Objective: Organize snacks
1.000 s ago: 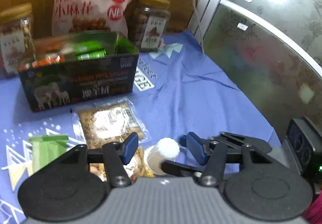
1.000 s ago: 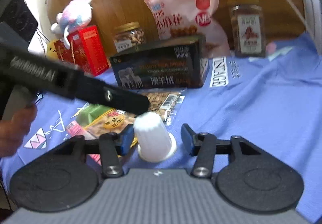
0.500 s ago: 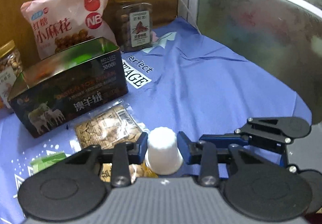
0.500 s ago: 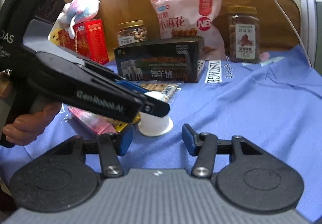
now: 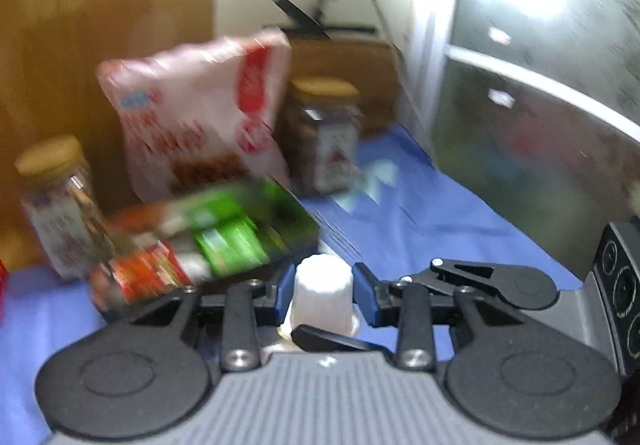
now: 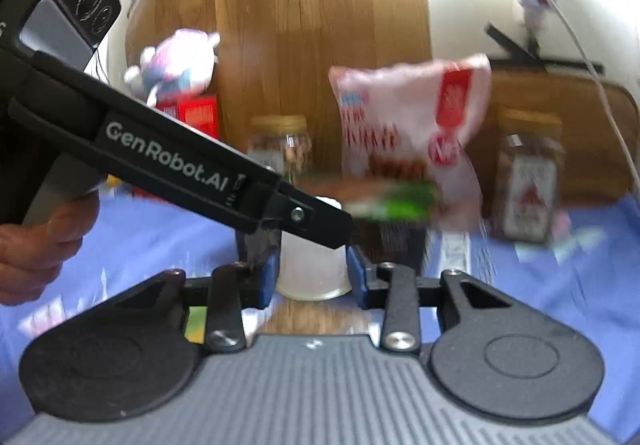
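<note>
While both grippers seemingly pinch (blurred) cup (image 5: 322, 297), box (image 5: 208, 245) edge nears.

A small white cup (image 5: 322, 295), inverted, sits upright near the open snack-filled box (image 5: 208, 241).

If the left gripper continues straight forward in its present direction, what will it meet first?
Probably the open snack box, directly beyond the white cup held in the left gripper; blur leaves the depth uncertain.
</note>
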Tool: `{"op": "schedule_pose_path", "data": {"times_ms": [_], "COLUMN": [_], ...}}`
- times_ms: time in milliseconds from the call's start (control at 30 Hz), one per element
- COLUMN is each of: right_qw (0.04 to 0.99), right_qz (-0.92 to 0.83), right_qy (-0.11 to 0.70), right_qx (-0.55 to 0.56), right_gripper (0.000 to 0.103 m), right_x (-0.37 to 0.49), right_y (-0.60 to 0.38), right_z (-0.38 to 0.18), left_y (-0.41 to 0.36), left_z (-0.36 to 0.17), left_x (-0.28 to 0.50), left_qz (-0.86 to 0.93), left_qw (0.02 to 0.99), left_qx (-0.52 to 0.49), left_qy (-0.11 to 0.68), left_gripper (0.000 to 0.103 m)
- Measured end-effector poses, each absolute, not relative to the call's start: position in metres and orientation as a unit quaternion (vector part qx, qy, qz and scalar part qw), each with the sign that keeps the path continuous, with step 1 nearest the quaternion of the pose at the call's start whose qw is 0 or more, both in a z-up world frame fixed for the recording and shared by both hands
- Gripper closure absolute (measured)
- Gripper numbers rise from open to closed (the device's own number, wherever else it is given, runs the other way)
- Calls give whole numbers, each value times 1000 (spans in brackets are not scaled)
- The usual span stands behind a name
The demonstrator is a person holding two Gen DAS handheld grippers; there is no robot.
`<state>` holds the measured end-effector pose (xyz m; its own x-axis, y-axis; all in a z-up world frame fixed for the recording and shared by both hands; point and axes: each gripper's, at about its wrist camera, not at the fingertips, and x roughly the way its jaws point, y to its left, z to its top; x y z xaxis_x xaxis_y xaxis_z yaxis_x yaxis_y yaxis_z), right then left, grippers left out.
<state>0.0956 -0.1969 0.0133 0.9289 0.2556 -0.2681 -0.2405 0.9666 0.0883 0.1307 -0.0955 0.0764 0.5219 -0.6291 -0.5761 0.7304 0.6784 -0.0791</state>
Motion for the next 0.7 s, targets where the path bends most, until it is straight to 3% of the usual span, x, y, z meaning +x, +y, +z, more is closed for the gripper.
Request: {"op": "schedule_pose_path", "data": {"times_ms": [333,700], "right_qw": [985,974], "right_qz": [100,109], "right_qy": [137,161], "right_qx": [-4,120], "right_gripper": [61,61], "right_x": [189,130], "right_y": [-183,-222], "right_z": [24,21], "left_y": [-103,-54], "left_z": [63,61], "left_x": [214,174], "left_qz": [-307,-309], "left_qw": [903,897], "left_qx": [57,22], "left_qy": [295,315], "left_gripper": [70,69]}}
